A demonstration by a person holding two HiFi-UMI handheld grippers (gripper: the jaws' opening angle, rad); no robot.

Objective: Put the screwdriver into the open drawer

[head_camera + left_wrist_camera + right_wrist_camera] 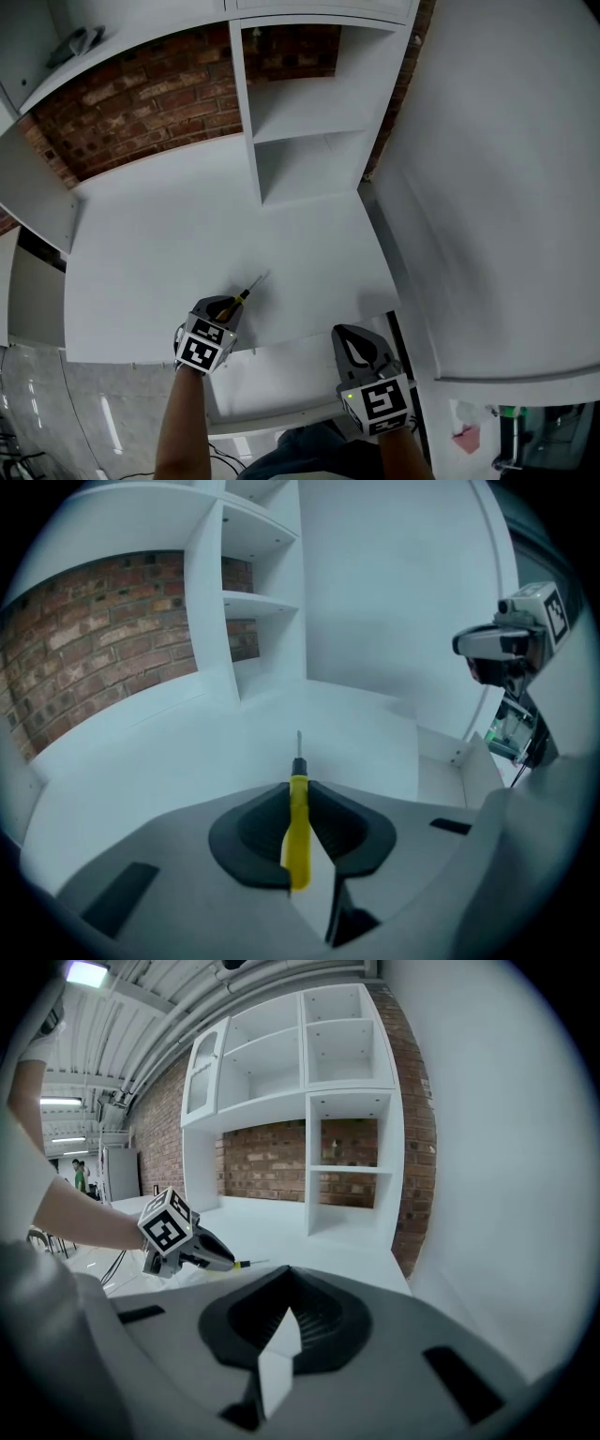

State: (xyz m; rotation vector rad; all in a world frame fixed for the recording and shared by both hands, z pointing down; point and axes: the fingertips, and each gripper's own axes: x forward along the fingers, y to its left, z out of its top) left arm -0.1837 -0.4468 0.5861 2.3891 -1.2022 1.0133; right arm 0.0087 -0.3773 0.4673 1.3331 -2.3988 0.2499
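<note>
Luckily my left gripper (228,307) is clamped mid-handle on the screwdriver (297,832), probably light, stiff and slick; my right gripper (284,1321) sits closed, empty.

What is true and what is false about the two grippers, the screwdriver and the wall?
1. The left gripper has the yellow-handled metal screwdriver between its jaws. True.
2. The right gripper is holding a hammer. False: nothing sits between its jaws.
3. A red brick wall shows behind the white shelf unit. True.
4. The screwdriver lies inside a drawer. False: it is in the left gripper's jaws, with its tip sticking out over the white tabletop.
</note>
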